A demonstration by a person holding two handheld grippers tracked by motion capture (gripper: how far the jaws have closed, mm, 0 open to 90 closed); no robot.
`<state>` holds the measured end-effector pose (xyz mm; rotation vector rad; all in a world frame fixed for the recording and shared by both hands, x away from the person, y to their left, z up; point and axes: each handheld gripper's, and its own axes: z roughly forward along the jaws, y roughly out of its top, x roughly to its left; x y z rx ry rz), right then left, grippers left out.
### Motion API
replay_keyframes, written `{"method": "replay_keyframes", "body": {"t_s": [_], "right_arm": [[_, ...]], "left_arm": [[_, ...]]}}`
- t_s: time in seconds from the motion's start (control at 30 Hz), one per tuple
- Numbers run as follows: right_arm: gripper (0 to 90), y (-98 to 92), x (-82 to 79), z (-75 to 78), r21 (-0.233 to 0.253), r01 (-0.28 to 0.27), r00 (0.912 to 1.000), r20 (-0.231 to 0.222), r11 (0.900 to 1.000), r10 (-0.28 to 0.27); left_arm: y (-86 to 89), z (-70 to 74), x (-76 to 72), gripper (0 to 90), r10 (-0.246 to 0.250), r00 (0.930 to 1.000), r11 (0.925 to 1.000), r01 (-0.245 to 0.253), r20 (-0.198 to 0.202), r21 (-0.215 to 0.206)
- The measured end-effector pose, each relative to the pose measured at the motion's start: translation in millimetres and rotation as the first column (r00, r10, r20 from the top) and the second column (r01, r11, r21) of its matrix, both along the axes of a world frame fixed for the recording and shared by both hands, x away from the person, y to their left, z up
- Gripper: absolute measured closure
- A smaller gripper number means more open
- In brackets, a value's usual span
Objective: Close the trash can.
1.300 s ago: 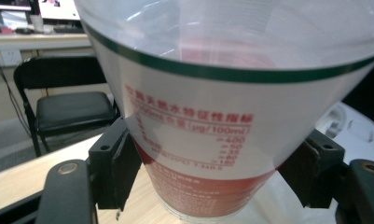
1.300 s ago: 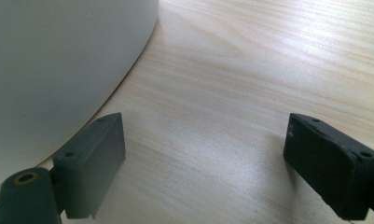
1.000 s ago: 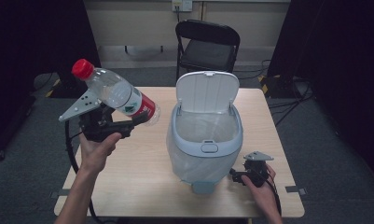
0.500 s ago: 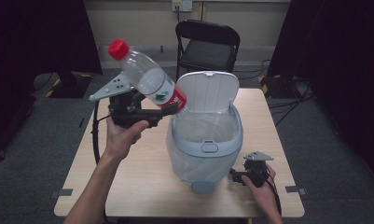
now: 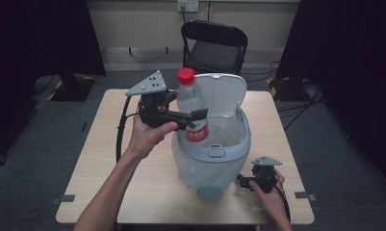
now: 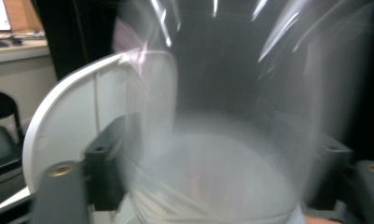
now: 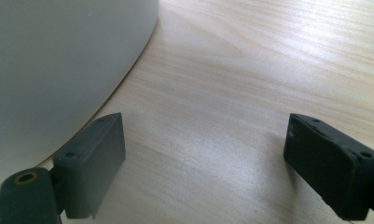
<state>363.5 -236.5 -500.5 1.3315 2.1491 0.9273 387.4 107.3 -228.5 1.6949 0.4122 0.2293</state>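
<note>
the left hand-held gripper point(image 5: 193, 117) clamps a red-capped bottle point(image 5: 191, 103) upright over the open bin point(image 5: 238, 139), its base inside the rim, while the right hand-held gripper point(image 7: 205, 161) rests spread wide on the bench point(image 7: 250, 70) beside the bin's base.

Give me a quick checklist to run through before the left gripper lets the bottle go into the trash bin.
1. Lid open: ok. The bin lid stands raised behind the opening.
2. Grip on the bottle: ok. The left gripper is shut on the bottle, jaws on its lower body.
3. Bottle over the opening: ok. Its lower end hangs above the trash bin, just inside the left rim.
4. Bottle attitude: ok. Roughly upright, red cap on top.
5. Room inside the bin: cannot tell. The high view shows a liner but not the bottom.
6. Right gripper out of the way: ok. It is open, low on the table beside the bin's base.
</note>
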Motion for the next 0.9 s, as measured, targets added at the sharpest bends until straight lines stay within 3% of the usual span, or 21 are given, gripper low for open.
{"method": "replay_keyframes", "body": {"t_s": [0.23, 0.37, 0.73, 0.9], "right_arm": [[11.4, 0.0, 0.0, 0.0, 0.0, -0.001, 1.0, 0.0, 1.0, 0.001], [11.4, -0.1, 0.2, 0.0, -0.001, -0.002, 1.0, 0.0, 1.0, 0.002], [11.3, -0.4, 0.4, 0.0, -0.001, -0.005, 1.0, 0.0, 1.0, 0.005], [11.3, -0.3, 0.4, -0.1, 0.0, -0.005, 1.0, 0.0, 1.0, 0.005]], "left_arm": [[0.0, 0.2, 0.5, 20.1, -0.019, 0.9998, 0.999, 0.019, 0.005, -0.041], [4.0, 0.6, 0.2, 21.4, -0.006, 0.9999, 0.9996, 0.007, 0.014, -0.027], [33.5, -5.6, 11.8, 28.9, 0.063, 0.998, 0.9968, -0.063, -0.005, -0.049], [47.4, -5.6, 18.1, 28.8, 0.095, 0.9954, 0.995, -0.095, 0.005, -0.03]]}}
